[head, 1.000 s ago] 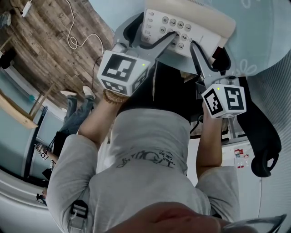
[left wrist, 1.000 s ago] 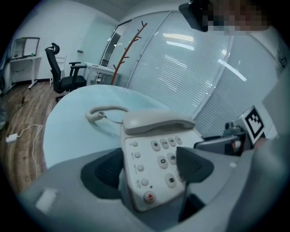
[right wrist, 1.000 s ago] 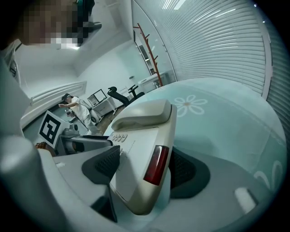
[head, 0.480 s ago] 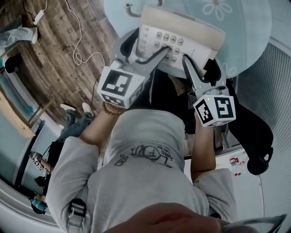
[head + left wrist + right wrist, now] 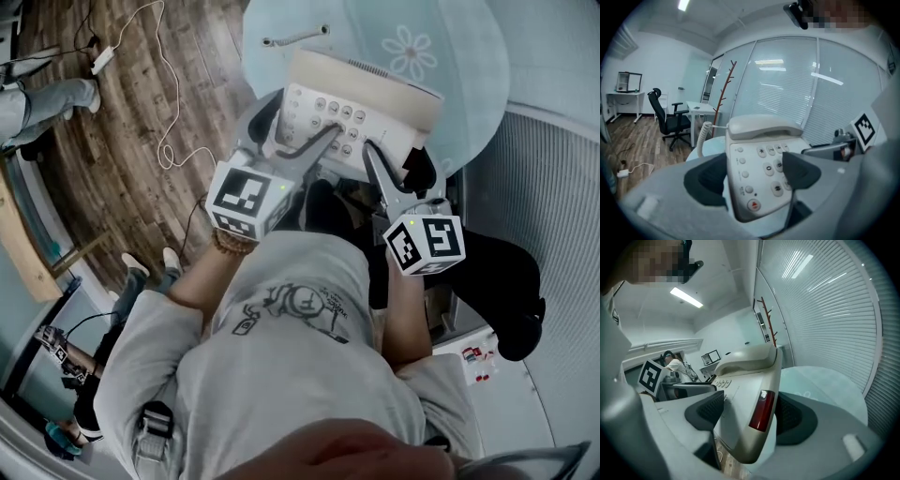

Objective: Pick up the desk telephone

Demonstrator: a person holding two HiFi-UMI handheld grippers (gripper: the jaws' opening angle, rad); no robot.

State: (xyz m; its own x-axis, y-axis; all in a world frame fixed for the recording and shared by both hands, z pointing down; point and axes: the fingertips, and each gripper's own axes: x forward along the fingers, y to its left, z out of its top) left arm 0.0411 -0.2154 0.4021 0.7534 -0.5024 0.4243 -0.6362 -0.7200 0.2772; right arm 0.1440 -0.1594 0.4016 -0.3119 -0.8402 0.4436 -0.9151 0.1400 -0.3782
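Observation:
The beige desk telephone (image 5: 361, 98) hangs in the air above the round pale-blue table (image 5: 469, 84), handset (image 5: 761, 126) resting in its cradle. My left gripper (image 5: 300, 127) is shut on the phone's left near corner, one dark pad (image 5: 799, 171) on the keypad and the other under the edge. My right gripper (image 5: 398, 159) is shut on the right side, its pads above and below the casing. In the left gripper view the telephone (image 5: 759, 164) fills the left gripper's (image 5: 754, 176) jaws. In the right gripper view the telephone (image 5: 745, 404) sits tilted in the right gripper (image 5: 750, 411).
The coiled cord (image 5: 704, 136) trails off the phone's left side. A black office chair (image 5: 497, 281) stands at the right below the table. A white cable (image 5: 159, 103) lies on the wooden floor at left. A coat rack (image 5: 724, 93) and a second chair (image 5: 670, 119) stand further off.
Both grippers have risen together with the telephone held between them. The table top and floor now show further below the phone.

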